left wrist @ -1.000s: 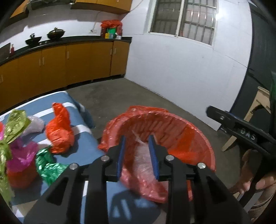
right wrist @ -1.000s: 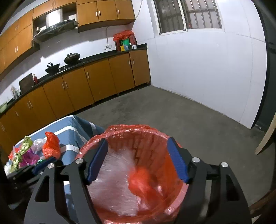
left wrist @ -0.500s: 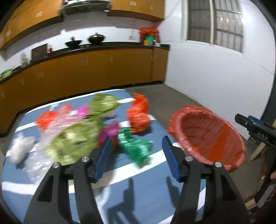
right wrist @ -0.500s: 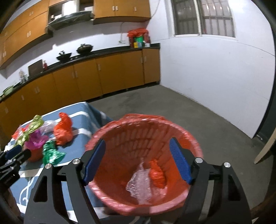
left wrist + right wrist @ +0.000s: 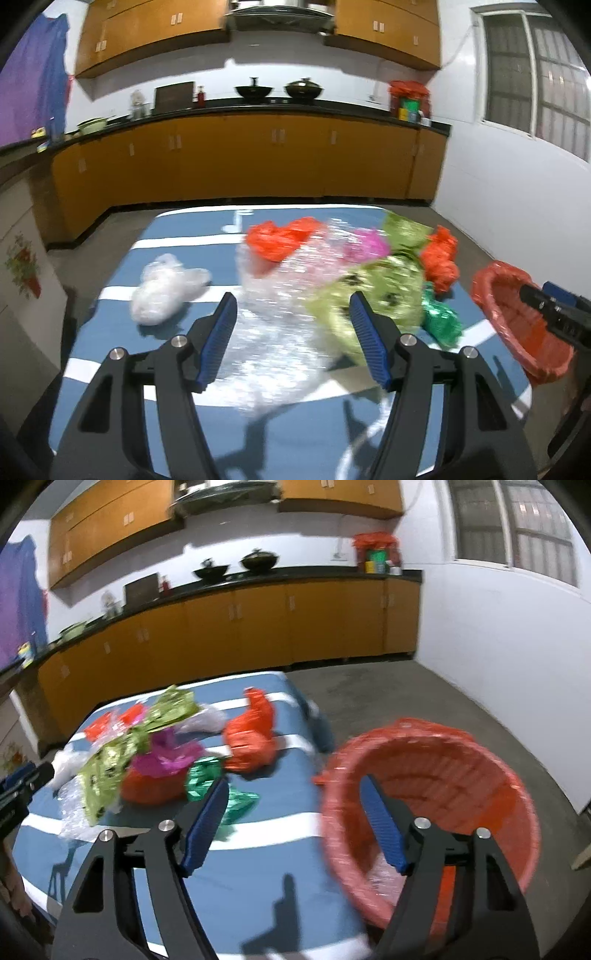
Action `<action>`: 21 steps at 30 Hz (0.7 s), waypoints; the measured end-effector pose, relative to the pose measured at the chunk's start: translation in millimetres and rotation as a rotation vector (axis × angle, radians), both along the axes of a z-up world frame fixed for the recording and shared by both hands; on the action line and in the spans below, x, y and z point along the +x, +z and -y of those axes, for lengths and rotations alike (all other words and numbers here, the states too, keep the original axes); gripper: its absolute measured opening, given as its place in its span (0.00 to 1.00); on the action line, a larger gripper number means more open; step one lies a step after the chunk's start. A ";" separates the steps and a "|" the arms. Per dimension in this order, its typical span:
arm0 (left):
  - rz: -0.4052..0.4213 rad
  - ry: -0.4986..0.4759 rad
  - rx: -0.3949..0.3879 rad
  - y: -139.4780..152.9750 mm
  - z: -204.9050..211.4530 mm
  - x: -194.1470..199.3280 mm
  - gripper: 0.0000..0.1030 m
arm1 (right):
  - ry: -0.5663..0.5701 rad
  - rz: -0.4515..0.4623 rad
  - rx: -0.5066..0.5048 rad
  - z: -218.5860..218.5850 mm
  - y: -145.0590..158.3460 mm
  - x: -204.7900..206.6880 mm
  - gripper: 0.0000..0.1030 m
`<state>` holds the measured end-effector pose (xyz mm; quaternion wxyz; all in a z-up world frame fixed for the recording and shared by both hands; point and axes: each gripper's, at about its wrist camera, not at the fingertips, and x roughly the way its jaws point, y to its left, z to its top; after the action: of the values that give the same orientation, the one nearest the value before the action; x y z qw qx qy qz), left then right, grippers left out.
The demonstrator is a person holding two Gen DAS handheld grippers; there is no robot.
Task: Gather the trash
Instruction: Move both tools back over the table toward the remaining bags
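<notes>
While both grippers' jaws gape (right closing), one bin adjoins one table.

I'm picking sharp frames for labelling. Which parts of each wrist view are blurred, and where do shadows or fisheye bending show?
Left wrist view: bubble wrap and yellow-green wrapper smear; left gripper sharp, shadowing the blue tablecloth; counter edge bows.
Right wrist view: red basket rim and trash pile blur; right gripper, jaws closing on nothing, stays crisp and shadows the cloth.
</notes>
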<state>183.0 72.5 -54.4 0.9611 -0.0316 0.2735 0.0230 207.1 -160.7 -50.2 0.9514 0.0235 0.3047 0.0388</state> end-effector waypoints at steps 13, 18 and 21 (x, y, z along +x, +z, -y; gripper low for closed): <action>0.002 0.064 -0.017 1.3 -31.2 -1.5 0.61 | 0.146 -0.183 -0.028 -65.3 -49.6 62.2 0.45; -0.002 0.051 -0.026 0.9 -26.5 1.8 0.61 | 0.149 -0.242 -0.021 -63.2 -63.1 67.0 0.26; -0.003 0.030 -0.031 1.2 -19.1 4.5 0.61 | 0.153 -0.247 -0.010 -58.9 -63.3 63.2 0.13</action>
<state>187.6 91.6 -53.2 0.9595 -0.0507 0.2750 0.0334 270.3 -101.8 -113.5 0.9010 -0.0001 0.4205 0.1065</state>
